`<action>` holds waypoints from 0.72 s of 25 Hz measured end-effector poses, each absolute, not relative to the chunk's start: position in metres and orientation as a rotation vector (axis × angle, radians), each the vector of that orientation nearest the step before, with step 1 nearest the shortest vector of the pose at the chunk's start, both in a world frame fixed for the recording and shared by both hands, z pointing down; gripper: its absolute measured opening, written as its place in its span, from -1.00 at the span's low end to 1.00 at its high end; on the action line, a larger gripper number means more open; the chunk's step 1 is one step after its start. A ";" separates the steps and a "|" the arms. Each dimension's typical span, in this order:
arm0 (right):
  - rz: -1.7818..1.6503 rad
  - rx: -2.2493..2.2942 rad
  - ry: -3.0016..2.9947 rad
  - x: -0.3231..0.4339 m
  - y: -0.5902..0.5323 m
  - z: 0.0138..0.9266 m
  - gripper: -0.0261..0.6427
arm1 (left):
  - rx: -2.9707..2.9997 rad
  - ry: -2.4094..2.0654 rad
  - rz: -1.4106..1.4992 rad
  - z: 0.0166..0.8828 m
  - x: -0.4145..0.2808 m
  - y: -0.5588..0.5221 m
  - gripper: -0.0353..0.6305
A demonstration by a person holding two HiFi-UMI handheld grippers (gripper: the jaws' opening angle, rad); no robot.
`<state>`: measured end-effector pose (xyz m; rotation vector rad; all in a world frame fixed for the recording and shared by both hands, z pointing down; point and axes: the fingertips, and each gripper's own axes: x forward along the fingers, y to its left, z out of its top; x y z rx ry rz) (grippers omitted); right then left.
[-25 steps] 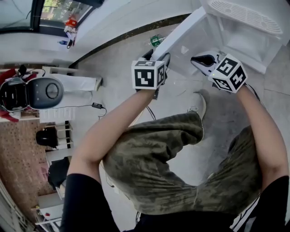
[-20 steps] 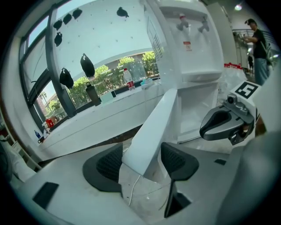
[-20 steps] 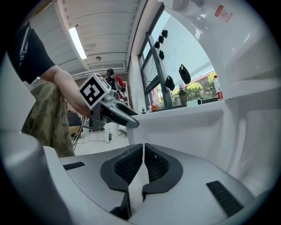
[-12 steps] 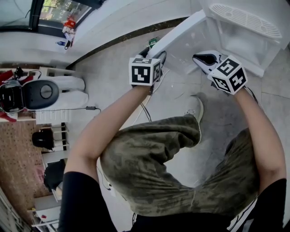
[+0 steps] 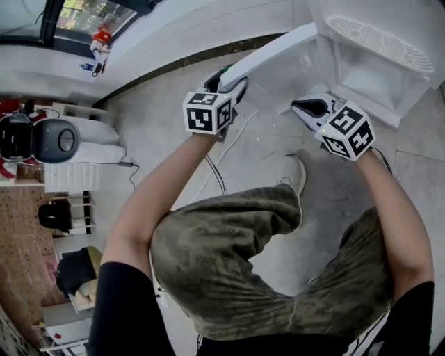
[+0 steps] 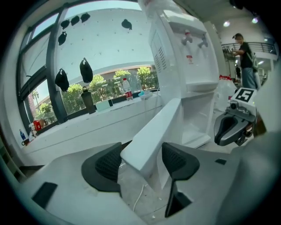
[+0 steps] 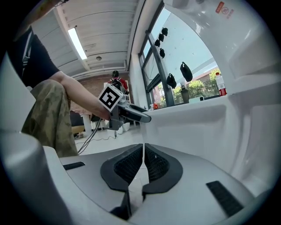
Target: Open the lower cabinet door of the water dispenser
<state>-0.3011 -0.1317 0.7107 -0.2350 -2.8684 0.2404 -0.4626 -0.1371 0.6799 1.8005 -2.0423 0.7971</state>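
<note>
I can read no words or numbers; the red sticker [image 7: 221,7] on the dispenser [image 7: 252,41] is too blurred.

Both arms stretched forward. The left gripper [image 5: 226,78] tilted downward, its jaws opening with the cabinet door's [image 6: 151,134] edge between them and the pads no longer clamping it. The right gripper [image 5: 306,108] sat nearly level, jaws pressed together, empty.
</note>
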 end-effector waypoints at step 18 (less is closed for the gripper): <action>0.262 -0.173 -2.828 -0.280 -0.156 0.732 -0.89 | 1.808 -2.106 0.588 0.683 -0.490 -0.156 -0.05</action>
